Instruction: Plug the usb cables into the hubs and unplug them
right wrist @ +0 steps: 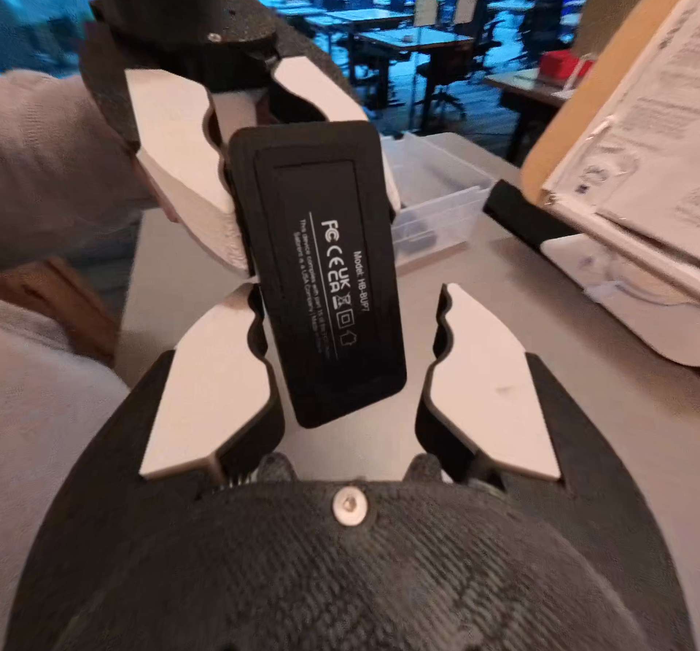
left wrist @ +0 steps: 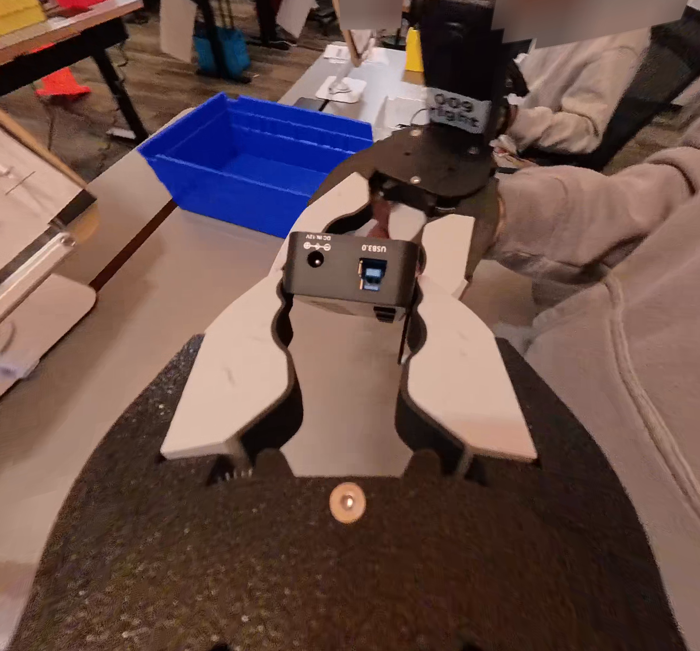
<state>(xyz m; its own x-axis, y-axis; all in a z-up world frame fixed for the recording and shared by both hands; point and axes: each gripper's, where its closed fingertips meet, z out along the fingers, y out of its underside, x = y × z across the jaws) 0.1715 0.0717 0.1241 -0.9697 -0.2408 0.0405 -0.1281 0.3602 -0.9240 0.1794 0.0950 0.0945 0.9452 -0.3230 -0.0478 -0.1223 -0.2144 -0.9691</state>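
Left wrist view looks along a grey table [left wrist: 212, 291] whose far end carries a blue bin [left wrist: 257, 163], sitting against the table's left edge. A person's grey sleeve [left wrist: 575, 216] comes in from the right side. Above the table, clear of its surface, the left gripper [left wrist: 350, 280] has its two white fingers [left wrist: 242, 360] clamped on the sides of a black USB hub [left wrist: 348, 273], whose end face with a round socket and a blue port faces the camera. Beyond the hub the right gripper [left wrist: 394, 223] points back toward it.

Right wrist view shows the same hub [right wrist: 322, 273] from its flat underside, printed with white markings, held upright and slightly tilted over the table [right wrist: 492, 291]. The left gripper [right wrist: 314, 193] grips its upper half from the far side. The right gripper [right wrist: 350, 333] has its fingers [right wrist: 212, 386] spread wide; the hub's lower half lies between them, the left finger just beside the hub's edge, the right one apart from it. A clear plastic box [right wrist: 443, 201] sits farther along the table.
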